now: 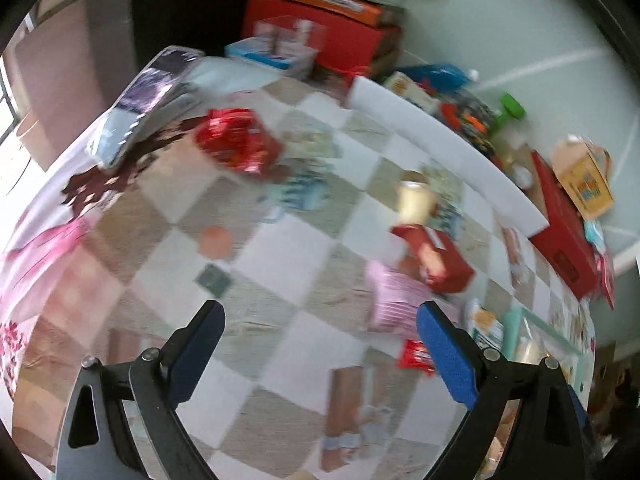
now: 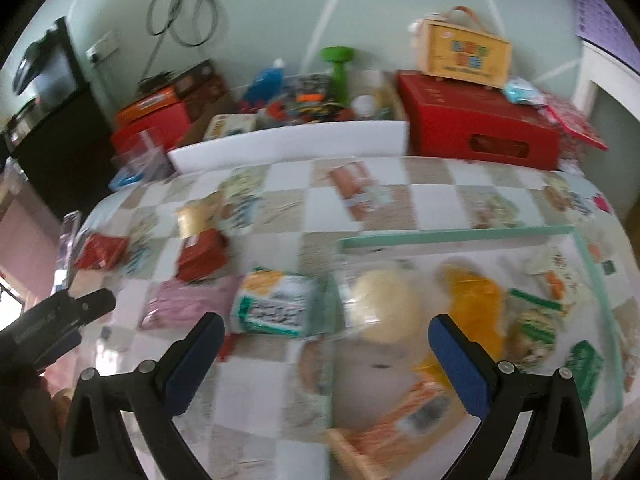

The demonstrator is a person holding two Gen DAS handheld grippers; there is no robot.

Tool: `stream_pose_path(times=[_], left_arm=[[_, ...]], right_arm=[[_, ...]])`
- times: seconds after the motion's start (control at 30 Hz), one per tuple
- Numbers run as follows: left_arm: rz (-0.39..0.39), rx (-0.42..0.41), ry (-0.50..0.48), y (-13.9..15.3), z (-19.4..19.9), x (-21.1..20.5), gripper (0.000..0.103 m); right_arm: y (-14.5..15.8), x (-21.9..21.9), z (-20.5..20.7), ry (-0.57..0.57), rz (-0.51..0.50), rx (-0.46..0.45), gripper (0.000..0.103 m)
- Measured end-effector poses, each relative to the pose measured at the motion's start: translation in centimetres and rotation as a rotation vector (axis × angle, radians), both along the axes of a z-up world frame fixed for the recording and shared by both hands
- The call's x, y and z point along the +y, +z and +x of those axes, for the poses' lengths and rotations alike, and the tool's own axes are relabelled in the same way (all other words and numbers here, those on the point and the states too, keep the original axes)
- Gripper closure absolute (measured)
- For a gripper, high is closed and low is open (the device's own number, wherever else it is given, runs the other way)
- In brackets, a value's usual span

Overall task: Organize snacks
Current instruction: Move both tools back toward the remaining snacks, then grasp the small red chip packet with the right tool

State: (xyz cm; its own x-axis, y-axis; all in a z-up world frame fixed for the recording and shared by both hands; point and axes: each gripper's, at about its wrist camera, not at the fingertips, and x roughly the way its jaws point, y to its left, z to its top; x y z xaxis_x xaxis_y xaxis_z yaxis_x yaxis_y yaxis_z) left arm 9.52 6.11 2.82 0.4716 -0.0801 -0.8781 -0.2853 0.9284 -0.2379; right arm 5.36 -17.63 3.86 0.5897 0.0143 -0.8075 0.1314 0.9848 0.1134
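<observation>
The left gripper [image 1: 320, 340] and right gripper [image 2: 326, 354] both hang with jaws spread, grasping nothing. The green-and-white crinkled snack packet [image 2: 276, 306] lies flat on the checkered tablecloth [image 2: 420, 196], long axis roughly crosswise, just beside the clear green-rimmed bin [image 2: 452, 235].

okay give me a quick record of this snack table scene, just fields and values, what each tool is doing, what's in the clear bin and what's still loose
left tool: open, empty, above the checkered tablecloth
right tool: open, empty, near the clear bin
in bin: yellow round pack, orange packet, green packets; blurred, labels unreadable
loose beside bin: green-and-white pack, pink pack, dark red pack, small red pack
behind table: red box, green dumbbell
image quality: motion blur in both views
</observation>
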Motion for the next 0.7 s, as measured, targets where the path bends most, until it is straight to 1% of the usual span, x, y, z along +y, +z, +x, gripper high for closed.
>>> stream_pose_path(times=[0.2, 0.27, 0.3, 0.33, 0.47, 0.53, 0.6, 0.67, 0.7], left_arm=[[0.006, -0.014, 0.033, 0.2, -0.5, 1.9, 0.006], [0.002, -0.018, 0.038, 0.1, -0.5, 2.2, 0.005], [0.0, -0.015, 0.036, 0.0, -0.5, 2.3, 0.003], [-0.003, -0.006, 0.03, -0.3, -0.4, 2.2, 0.001], [0.004, 0.027, 0.007, -1.5, 0.1, 1.4, 0.0], [0.007, 0.058, 0.002, -2.4, 0.4, 1.1, 0.0], [0.003, 0.067, 0.008, -3.0, 0.5, 1.0, 0.0], [0.003, 0.079, 0.024, -3.6, 0.7, 1.1, 0.0], [0.005, 0.084, 0.029, -3.8, 0.8, 1.2, 0.0]], right_arm=[[-0.9, 3.0, 0.0, 0.09, 0.035, 0.006, 0.0], [-1.3, 3.8, 0.1, 0.108, 0.031, 0.01, 0.0], [-1.5, 4.0, 0.2, 0.113, 0.031, 0.012, 0.0], [-1.7, 4.2, 0.2, 0.12, 0.033, 0.012, 0.0], [-2.5, 4.7, 0.5, 0.135, 0.038, 0.017, 0.0], [-2.9, 5.0, 0.6, 0.141, 0.042, 0.023, 0.001], [-3.2, 5.3, 0.7, 0.153, 0.045, 0.021, 0.004], [-3.7, 5.9, 0.8, 0.175, 0.039, 0.021, 0.009], [-4.0, 6.2, 0.9, 0.183, 0.036, 0.025, 0.014]])
